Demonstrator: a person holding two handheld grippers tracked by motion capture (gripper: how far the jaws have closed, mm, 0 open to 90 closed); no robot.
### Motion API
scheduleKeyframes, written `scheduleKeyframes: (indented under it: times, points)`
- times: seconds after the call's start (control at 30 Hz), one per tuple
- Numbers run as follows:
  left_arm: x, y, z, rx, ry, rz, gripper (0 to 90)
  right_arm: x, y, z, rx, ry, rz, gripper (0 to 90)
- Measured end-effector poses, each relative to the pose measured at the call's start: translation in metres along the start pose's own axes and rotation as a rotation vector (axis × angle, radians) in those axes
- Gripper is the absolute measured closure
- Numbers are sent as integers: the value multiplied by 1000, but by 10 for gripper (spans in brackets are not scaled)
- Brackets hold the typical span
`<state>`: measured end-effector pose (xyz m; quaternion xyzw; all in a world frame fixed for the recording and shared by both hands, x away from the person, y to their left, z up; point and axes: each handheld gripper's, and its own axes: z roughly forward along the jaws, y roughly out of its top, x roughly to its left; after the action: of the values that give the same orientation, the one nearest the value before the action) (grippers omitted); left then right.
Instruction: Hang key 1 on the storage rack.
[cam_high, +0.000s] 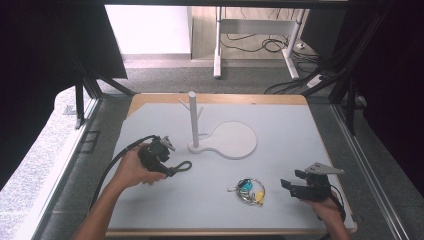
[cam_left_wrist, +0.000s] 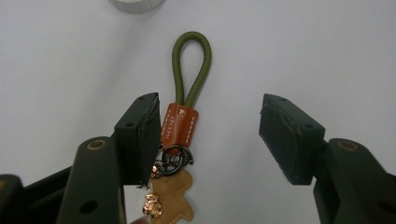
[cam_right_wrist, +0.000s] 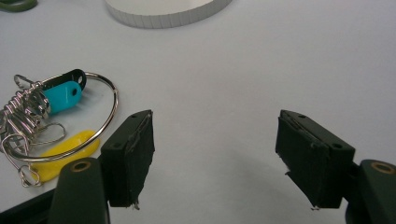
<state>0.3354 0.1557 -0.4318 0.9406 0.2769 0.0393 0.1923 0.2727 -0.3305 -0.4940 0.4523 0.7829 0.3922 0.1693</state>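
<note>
Two key sets on a white table, one stand, both grippers spread.

Item 1: keychain (cam_left_wrist: 184, 105) with green cord loop, brown leather tab and tan figure charm, lying flat near the stand (cam_high: 194, 120); left gripper (cam_left_wrist: 210, 135) hovers over it, jaws released, the tab against one jaw's inner face, the other jaw well apart. Item 2: key ring (cam_right_wrist: 51, 126) with blue and yellow tags, lying beside the right gripper (cam_right_wrist: 217, 156), whose jaws are parted around bare table. Step judged: pre-grasp on the keychain. Next move calls for centring on the tab, clenching, then lifting the loop toward a stand peg.
</note>
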Motion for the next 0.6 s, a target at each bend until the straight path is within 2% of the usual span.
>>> scheduleKeyframes:
  times: [0.23,0.47,0.6]
  points:
    - [7,4,17,60,-31,3,411,-1,-2,2,17,-2,2,285]
    - [15,6,28,106,-52,29,442,-2,-3,4,33,-11,5,286]
    - [22,6,31,122,-52,13,460,-1,-3,4,34,-10,3,285]
